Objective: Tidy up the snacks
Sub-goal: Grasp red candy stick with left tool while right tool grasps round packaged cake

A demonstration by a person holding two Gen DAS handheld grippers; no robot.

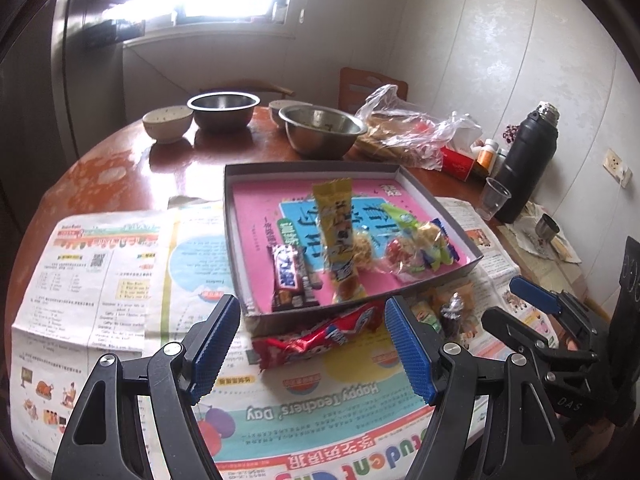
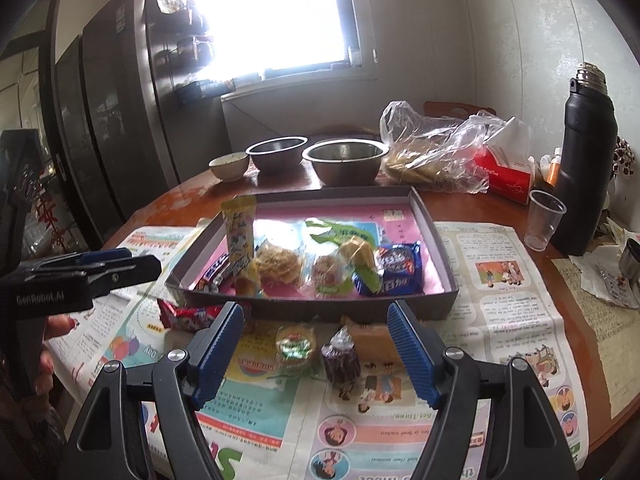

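Note:
A shallow grey box with a pink lining holds several wrapped snacks, among them a yellow packet, a brown bar and a blue biscuit pack. On the newspaper in front of the box lies a red packet. My left gripper stands open just over that packet, touching nothing. Further right lie a green-labelled round snack, a purple-wrapped sweet and a tan pack. My right gripper is open above these.
Newspaper covers the near half of a round wooden table. Behind the box stand metal bowls, a ceramic bowl, a plastic bag of bread, a tissue box, a clear cup and a black flask.

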